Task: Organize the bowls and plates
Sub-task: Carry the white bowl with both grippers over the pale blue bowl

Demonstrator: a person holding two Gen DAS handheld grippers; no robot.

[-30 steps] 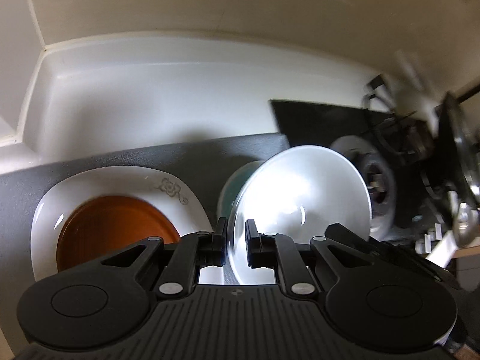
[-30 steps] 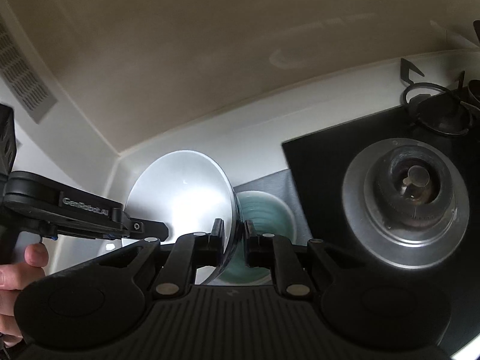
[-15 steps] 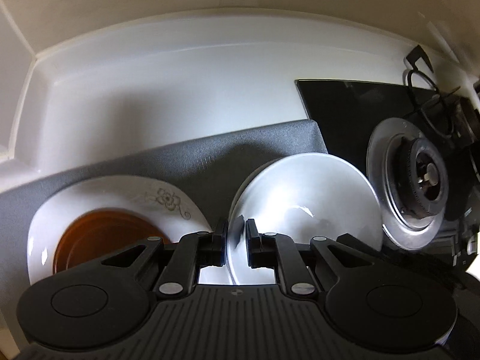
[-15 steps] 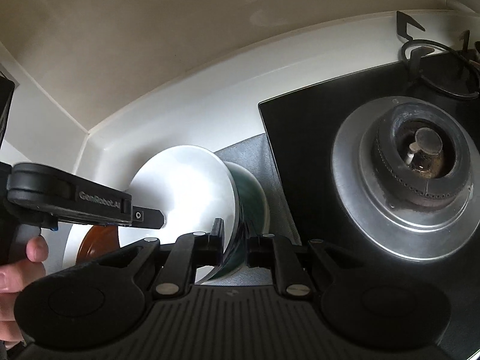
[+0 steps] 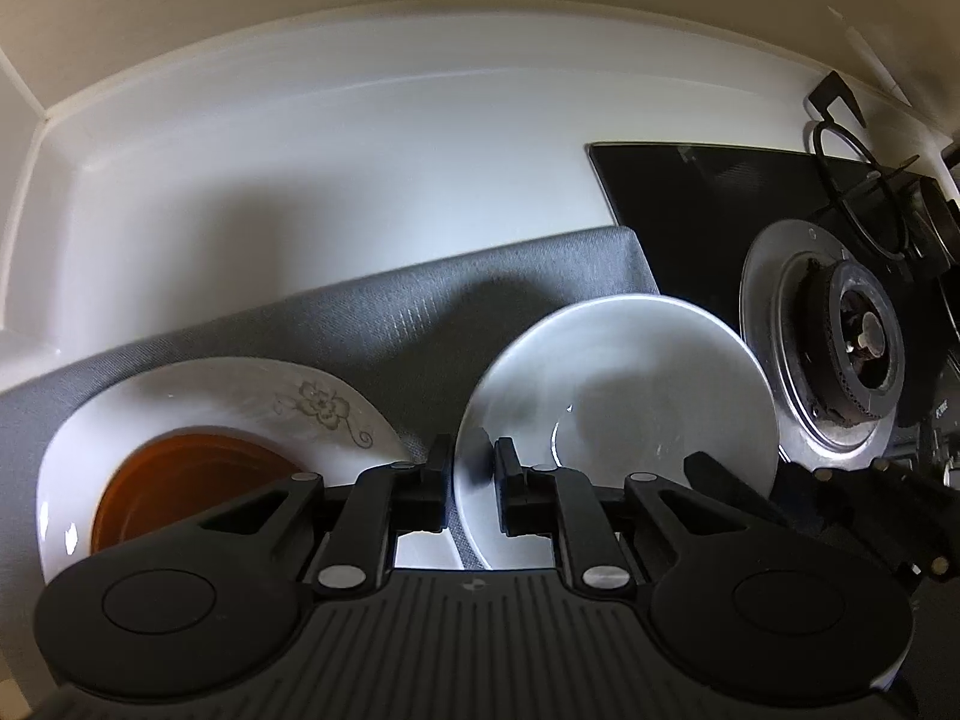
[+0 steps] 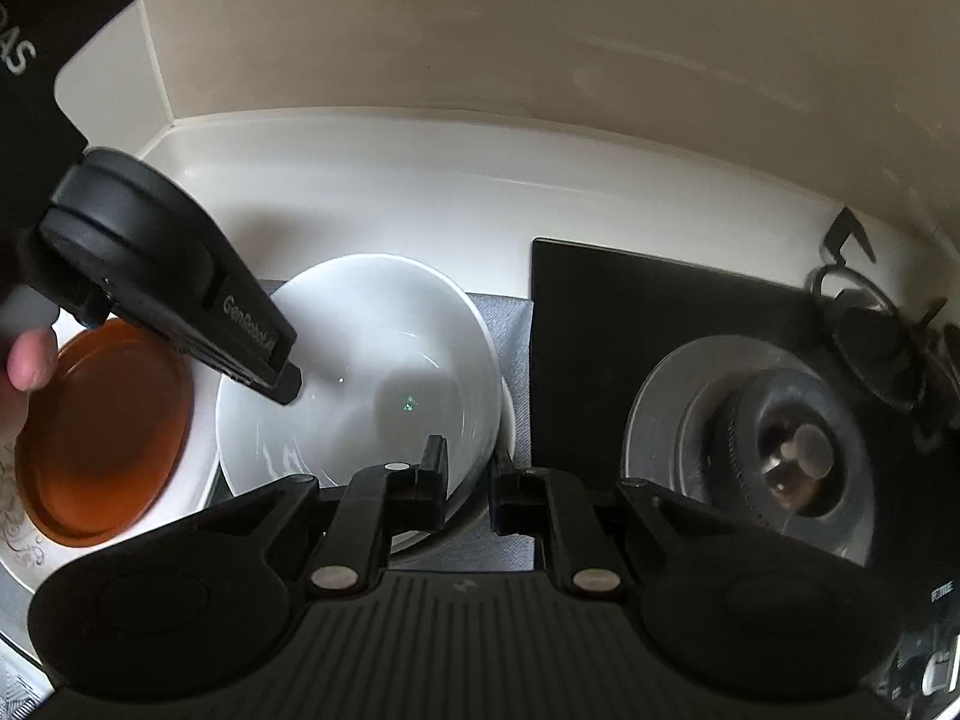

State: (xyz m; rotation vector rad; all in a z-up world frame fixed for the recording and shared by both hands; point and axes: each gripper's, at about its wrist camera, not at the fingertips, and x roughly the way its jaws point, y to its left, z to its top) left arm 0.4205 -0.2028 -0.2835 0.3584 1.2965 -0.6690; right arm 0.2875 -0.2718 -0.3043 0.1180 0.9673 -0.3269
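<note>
A white bowl [image 5: 630,396] [image 6: 372,360] lies level on the grey mat [image 5: 360,312], nested in another bowl whose rim [image 6: 510,420] just shows under it. My left gripper [image 5: 474,480] has the bowl's left rim between its jaws, which are opening; its pads still look to be on the wall. My right gripper [image 6: 468,480] is shut on the near right rim. In the right wrist view the left gripper [image 6: 180,300] reaches in from the left. To the left sits an amber plate [image 5: 192,480] [image 6: 102,438] on a flowered white plate [image 5: 240,396].
A black gas hob with a steel burner [image 5: 840,348] [image 6: 780,450] borders the mat on the right. White counter and a cream wall run behind. A person's hand [image 6: 27,360] holds the left gripper at the left edge.
The white bowl, held on edge above a teal bowl before, has come down and turned level into it. Both grippers sank with it, and the teal bowl is now covered.
</note>
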